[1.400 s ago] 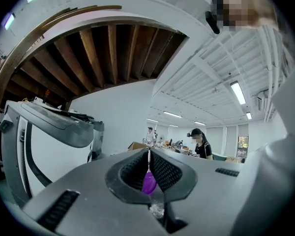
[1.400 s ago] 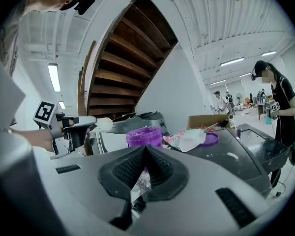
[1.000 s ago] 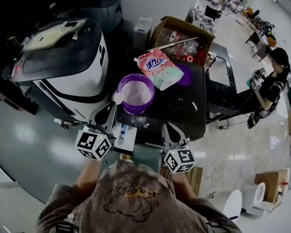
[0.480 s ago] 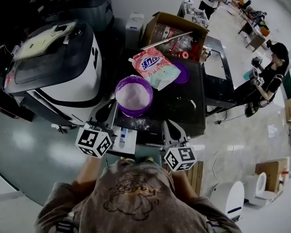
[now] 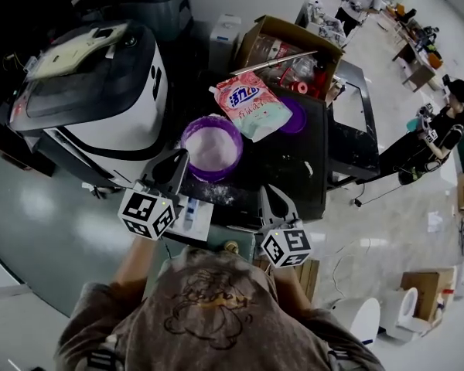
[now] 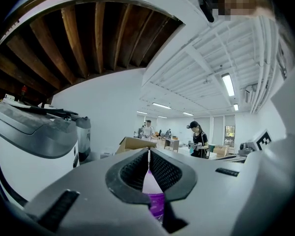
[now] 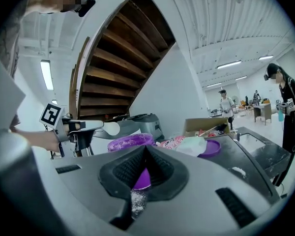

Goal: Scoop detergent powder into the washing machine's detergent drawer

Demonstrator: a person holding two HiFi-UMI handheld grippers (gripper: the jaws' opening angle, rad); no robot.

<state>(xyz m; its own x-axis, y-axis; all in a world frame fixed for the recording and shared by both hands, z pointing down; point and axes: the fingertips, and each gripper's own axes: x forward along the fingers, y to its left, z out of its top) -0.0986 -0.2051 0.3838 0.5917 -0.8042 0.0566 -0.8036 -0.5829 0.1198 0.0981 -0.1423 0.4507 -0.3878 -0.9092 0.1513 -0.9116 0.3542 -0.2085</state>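
My left gripper pinches a white plastic scoop by the round purple tub at the black counter's left edge. My right gripper is pressed together at the front edge.

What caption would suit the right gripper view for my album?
The left gripper holds a white scoop beside the purple bowl, washing machine behind.

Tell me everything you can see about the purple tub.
The tub is round and purple, plastic by its look, open and upright on the dark table. White powder lies in it. It stands just right of the washing machine. The bag lies at its far rim; I cannot tell if they touch. The left gripper, holding a white scoop, is by its near-left edge.
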